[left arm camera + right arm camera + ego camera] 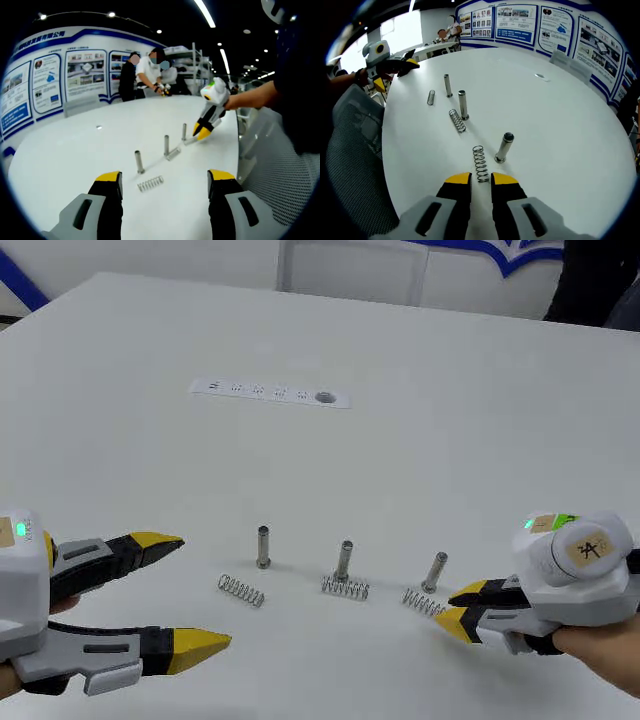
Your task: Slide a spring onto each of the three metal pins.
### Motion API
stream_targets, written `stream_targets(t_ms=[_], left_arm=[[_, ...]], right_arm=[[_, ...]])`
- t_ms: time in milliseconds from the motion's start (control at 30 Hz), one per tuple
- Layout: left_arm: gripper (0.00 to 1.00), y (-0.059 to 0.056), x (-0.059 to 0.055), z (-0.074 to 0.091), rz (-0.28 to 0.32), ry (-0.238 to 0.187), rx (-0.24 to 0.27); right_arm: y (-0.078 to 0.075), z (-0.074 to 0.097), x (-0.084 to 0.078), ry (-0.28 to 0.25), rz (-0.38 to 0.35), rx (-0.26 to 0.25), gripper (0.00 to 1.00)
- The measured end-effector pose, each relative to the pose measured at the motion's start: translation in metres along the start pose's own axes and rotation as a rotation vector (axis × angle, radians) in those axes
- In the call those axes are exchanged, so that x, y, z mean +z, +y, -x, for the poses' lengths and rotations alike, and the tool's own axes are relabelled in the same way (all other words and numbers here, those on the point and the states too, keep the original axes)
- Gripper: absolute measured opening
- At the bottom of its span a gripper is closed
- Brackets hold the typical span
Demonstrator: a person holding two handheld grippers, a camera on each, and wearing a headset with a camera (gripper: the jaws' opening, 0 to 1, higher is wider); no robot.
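On the table, toward the near edge, a row of three upright pins: left pin, middle pin, right pin. All three bare.

Flat on the table, one spring by each:
- Left spring: nearer the edge than the left pin, close to it but apart.
- Middle spring: against the middle pin's foot.
- Right spring: slanting from the right pin's foot toward the near edge.

Left gripper by the near edge, left of the row. Jaws wide apart, nothing between them, pointed along the row and well short of the left spring. In the left gripper view, that spring on the table ahead, in line with the gap.

Right gripper at the right end of the row. Jaws almost together with a narrow gap, tips just at the near end of the right spring. In the right gripper view, that end at the mouth of the gap, seemingly not clamped.

Power strip flat, farther in toward the far edge. People standing beyond the table's far side.
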State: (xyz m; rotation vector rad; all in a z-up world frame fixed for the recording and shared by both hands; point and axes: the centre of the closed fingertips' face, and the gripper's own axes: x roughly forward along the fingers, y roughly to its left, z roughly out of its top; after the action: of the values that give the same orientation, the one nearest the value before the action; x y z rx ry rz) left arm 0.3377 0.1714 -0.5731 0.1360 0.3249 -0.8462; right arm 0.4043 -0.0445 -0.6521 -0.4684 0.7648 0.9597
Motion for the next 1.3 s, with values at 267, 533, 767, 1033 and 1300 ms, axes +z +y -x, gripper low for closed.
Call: stream_targets(t_ms=[267, 533, 767, 1033, 1300], left_arm=[[0.7, -0.002, 0.0, -0.001, 0.001, 0.004, -0.005], [0.69, -0.005, 0.001, -0.002, -0.001, 0.004, -0.014], [0.67, -0.01, 0.003, -0.004, -0.007, 0.002, -0.033], [0.63, -0.026, 0.009, -0.009, -0.038, 0.01, -0.097], [0.57, -0.048, 0.01, -0.022, -0.085, 0.047, -0.207]], right_arm=[[0.0, -0.007, -0.005, 0.032, 0.029, 0.026, 0.15], [-0.001, -0.009, -0.004, 0.041, 0.041, 0.04, 0.12], [-0.001, -0.009, -0.004, 0.048, 0.006, 0.045, 0.11], [0.006, 0.0, -0.005, 0.053, 0.007, 0.05, 0.11], [0.019, 0.012, -0.002, 0.052, 0.026, 0.077, 0.11]])
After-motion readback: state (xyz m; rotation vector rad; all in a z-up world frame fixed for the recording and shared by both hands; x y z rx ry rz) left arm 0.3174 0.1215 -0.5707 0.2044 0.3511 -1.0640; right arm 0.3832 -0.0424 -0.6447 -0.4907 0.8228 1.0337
